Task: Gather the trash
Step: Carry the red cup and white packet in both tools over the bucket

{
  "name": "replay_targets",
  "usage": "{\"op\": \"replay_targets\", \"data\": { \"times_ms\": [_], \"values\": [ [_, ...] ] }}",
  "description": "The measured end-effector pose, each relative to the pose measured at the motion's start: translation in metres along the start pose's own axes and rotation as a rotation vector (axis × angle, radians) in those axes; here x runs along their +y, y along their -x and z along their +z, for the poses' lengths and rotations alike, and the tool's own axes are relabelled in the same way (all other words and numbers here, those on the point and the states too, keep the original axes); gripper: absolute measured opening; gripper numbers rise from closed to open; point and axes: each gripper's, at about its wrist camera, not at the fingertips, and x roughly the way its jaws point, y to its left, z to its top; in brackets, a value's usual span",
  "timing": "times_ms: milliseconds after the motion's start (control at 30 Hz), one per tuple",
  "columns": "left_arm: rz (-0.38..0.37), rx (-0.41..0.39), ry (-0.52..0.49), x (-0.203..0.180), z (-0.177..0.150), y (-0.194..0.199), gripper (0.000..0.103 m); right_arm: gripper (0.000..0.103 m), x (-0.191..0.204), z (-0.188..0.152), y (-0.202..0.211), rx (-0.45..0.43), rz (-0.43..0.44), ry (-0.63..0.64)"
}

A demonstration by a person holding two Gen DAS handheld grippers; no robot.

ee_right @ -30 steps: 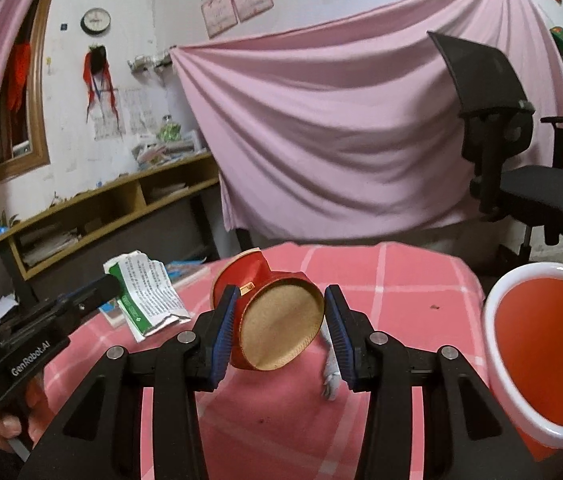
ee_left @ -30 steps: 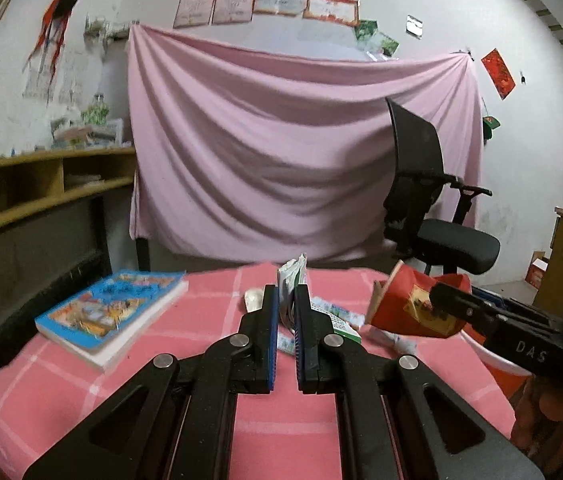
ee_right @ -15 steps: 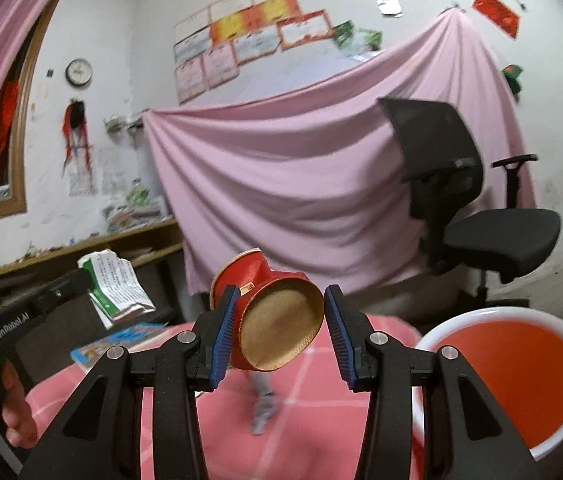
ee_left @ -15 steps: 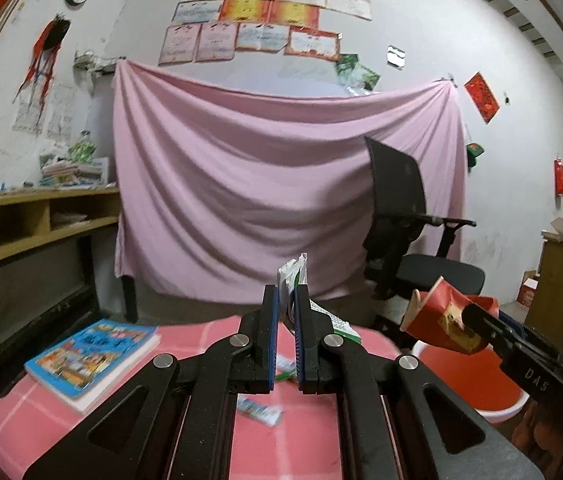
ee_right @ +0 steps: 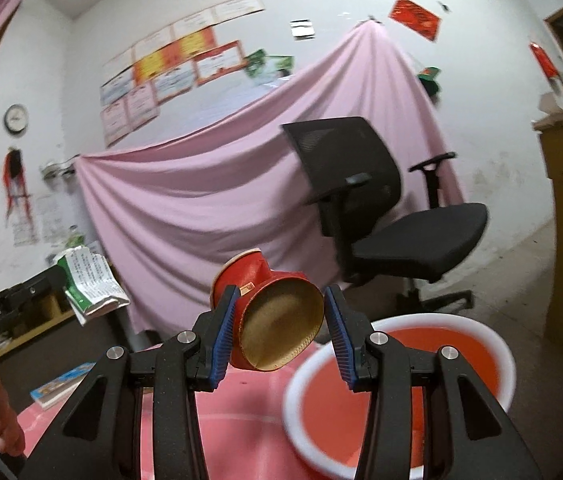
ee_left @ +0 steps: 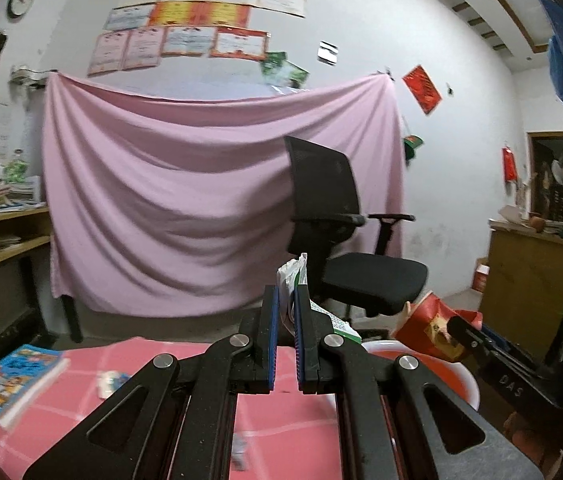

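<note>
Above basin rim [ee_right: 493, 344], fingers [ee_right: 223, 332] pinch cup [ee_right: 269, 320].

The left gripper [ee_left: 286, 312] is lifted, jaws pressed nearly together on a wrapper [ee_left: 293, 276]; the right gripper [ee_right: 279, 322] is raised beside it, jaws clamping a crushed cup [ee_right: 271, 320].

Crumpled paper cup [ee_right: 277, 320], glossy plastic basin [ee_right: 501, 356]

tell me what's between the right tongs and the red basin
Only the crushed red cup the right tongs hold. Past it, the right wrist view shows open air down to the basin.
</note>
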Motion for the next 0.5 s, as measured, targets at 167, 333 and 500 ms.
{"op": "replay_targets", "data": {
  "times_ms": [167, 333, 500],
  "values": [
    [-0.044, 0.023, -0.013, -0.032, -0.003, -0.026, 0.005, 0.041, -0.022, -0.001, -0.002, 0.022, -0.04, 0.011],
    [-0.085, 0.081, -0.001, -0.052, -0.011, -0.056, 0.005, 0.041, -0.043, 0.001, -0.003, 0.048, -0.072, -0.014],
    [-0.146, 0.198, 0.052, -0.062, -0.018, -0.087, 0.005, 0.041, -0.062, -0.004, -0.015, 0.119, -0.074, -0.085]
  ]
}}
